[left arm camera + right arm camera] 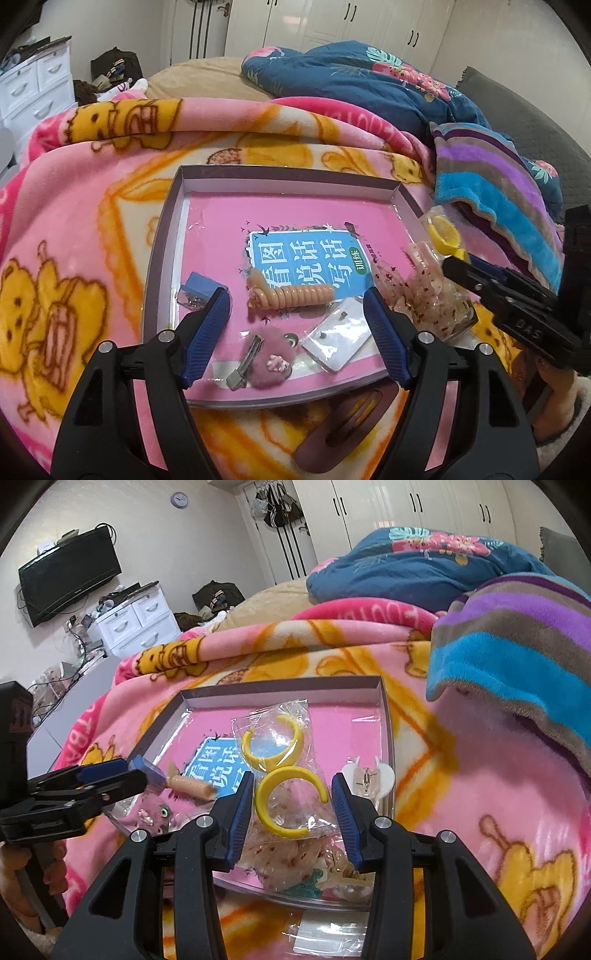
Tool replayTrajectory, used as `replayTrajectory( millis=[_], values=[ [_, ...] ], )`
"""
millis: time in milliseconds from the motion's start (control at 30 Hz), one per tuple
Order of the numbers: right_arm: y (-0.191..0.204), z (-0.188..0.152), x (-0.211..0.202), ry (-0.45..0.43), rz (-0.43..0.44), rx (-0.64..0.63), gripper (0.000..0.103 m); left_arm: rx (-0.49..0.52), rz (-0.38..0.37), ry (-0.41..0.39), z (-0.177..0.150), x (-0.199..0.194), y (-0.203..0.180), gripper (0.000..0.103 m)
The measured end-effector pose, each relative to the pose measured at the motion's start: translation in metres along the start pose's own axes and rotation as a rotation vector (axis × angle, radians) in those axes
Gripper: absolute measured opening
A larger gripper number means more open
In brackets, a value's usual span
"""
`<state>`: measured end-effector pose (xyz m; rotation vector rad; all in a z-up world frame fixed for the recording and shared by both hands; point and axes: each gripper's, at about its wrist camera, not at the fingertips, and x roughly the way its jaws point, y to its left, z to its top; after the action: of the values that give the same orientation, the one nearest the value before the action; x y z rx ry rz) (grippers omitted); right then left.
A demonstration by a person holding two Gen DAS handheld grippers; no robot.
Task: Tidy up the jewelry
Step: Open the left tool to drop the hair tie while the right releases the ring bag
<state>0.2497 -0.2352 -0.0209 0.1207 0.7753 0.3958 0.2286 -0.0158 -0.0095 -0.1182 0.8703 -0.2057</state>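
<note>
left claw [297,317] spread wide over the pink box lid [162,236] mid-frame, nothing between its blue pads, right claw [292,808] narrowed around a clear bag of yellow hoop earrings [284,775], grip unclear, bed blanket [74,206] beneath

My left gripper [297,321], fingers apart, hangs over the near half of the shallow tray [168,236]. Beneath and between them lie a coiled hair tie [291,295], a fuzzy pink clip [267,363] and a white card [338,341]; a blue box [201,286] sits just beside the left finger. The tray's far half is bare pink floor, bounded by a low rim. My right gripper [293,812] straddles a bag of yellow hoops [286,775]. A striped blanket [517,657] rises beyond the tray's right edge; a brown snap clip [343,424] lies outside the near rim.
</note>
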Motion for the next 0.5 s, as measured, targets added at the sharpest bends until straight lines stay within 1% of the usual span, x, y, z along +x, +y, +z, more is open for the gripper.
replayTrajectory(
  millis=[33,67,133,167,267,400,467,500],
  values=[
    [0.000,0.000,0.001,0.002,-0.003,0.002,0.047,-0.001,0.001,0.000,0.000,-0.001,0.000,0.067],
    [-0.001,-0.001,0.001,-0.004,-0.004,0.012,0.054,-0.005,0.000,-0.003,0.000,-0.003,0.001,0.067],
    [-0.002,-0.001,-0.002,-0.012,0.010,0.026,0.055,-0.010,-0.002,-0.005,-0.001,-0.006,0.002,0.068],
    [-0.001,-0.002,-0.004,-0.017,0.009,0.024,0.058,-0.011,0.000,-0.008,-0.002,-0.008,0.003,0.068],
    [0.000,-0.003,-0.014,-0.037,0.007,0.024,0.068,-0.014,0.004,-0.012,-0.003,-0.013,0.003,0.070],
    [0.000,-0.005,-0.032,-0.069,0.009,0.034,0.077,-0.021,0.006,-0.018,-0.005,-0.020,0.004,0.071],
    [0.000,-0.007,-0.042,-0.087,0.008,0.038,0.085,-0.020,0.008,-0.022,-0.006,-0.023,0.004,0.072],
    [0.001,-0.008,-0.047,-0.097,0.003,0.039,0.086,-0.019,0.010,-0.024,-0.006,-0.025,0.003,0.072]
  ],
)
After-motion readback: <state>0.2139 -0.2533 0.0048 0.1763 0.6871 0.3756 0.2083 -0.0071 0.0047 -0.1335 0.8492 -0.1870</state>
